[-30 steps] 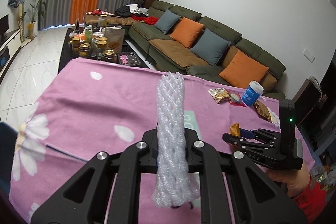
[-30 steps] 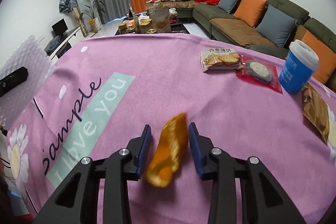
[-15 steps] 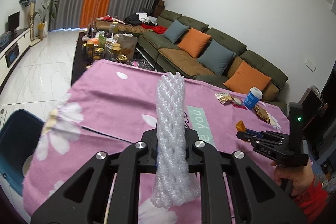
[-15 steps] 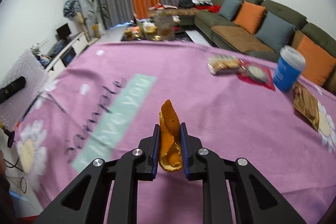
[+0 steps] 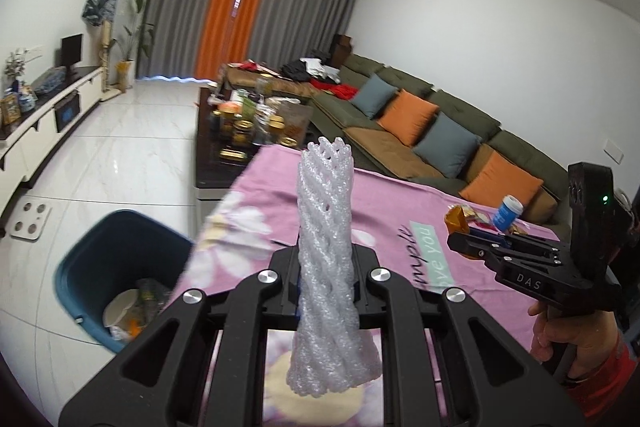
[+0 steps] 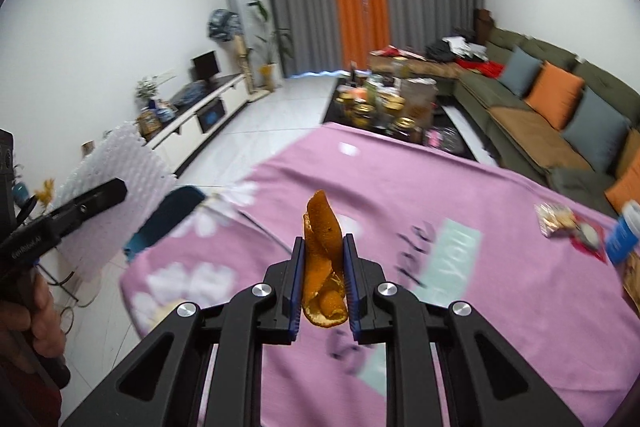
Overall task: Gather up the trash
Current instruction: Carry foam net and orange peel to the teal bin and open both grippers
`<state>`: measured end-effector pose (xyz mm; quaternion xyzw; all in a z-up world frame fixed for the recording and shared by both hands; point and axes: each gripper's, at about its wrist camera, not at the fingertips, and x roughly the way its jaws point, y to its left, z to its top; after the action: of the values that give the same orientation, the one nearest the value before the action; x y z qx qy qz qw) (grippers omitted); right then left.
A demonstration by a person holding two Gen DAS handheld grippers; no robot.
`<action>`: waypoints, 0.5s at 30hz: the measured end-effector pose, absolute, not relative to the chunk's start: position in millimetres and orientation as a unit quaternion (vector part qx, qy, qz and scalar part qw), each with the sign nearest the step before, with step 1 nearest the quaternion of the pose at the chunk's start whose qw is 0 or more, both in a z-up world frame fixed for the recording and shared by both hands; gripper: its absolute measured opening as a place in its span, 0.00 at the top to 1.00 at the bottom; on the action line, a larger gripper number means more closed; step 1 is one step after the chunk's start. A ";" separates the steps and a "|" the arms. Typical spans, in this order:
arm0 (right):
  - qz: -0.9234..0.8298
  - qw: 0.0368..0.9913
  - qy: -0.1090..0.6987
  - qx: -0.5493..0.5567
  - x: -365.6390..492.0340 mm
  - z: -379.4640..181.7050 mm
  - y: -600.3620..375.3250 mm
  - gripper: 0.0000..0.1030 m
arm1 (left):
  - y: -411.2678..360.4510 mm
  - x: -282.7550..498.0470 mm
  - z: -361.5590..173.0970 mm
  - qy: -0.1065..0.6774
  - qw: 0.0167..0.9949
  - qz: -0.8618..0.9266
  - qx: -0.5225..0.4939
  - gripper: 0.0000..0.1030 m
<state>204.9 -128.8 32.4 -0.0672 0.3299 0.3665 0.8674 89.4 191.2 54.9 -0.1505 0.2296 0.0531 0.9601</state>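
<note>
My left gripper (image 5: 325, 259) is shut on a white foam net sleeve (image 5: 326, 243) that stands upright between its fingers; the sleeve also shows in the right wrist view (image 6: 116, 191). My right gripper (image 6: 323, 267) is shut on a curled orange peel (image 6: 323, 259), held above the pink tablecloth (image 6: 440, 195). The right gripper also shows in the left wrist view (image 5: 464, 243), off to the right with the peel (image 5: 458, 219). A blue trash bin (image 5: 96, 263) with some rubbish in it stands on the floor at the table's left edge, below and left of the sleeve.
On the table's far right lie snack wrappers (image 6: 556, 219) and a blue cup (image 6: 622, 231). A dark coffee table (image 5: 240, 139) crowded with jars stands beyond the table. A green sofa (image 5: 440, 131) runs along the right. White tiled floor (image 5: 112, 147) lies to the left.
Both grippers have swung left toward the table's left edge. The blue bin has come fully into the left wrist view. The right gripper closed on the orange peel and lifted it.
</note>
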 end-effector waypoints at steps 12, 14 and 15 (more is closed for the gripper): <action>0.439 0.845 0.290 -0.098 152.2 56.3 -49.8 0.84 | 227.0 5.9 67.7 0.203 0.959 0.125 -0.156 0.87; 0.450 0.840 0.286 -0.103 146.8 59.7 -39.7 0.84 | 230.4 -8.3 68.7 0.201 0.957 0.138 -0.158 0.87; 0.456 0.837 0.283 -0.106 144.5 61.1 -34.4 0.84 | 232.6 -16.6 69.1 0.199 0.956 0.145 -0.159 0.87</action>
<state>144.5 -34.4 61.1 -0.1056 0.2829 0.4561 0.8371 -16.6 232.6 69.1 -0.1587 0.1995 0.1451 0.9560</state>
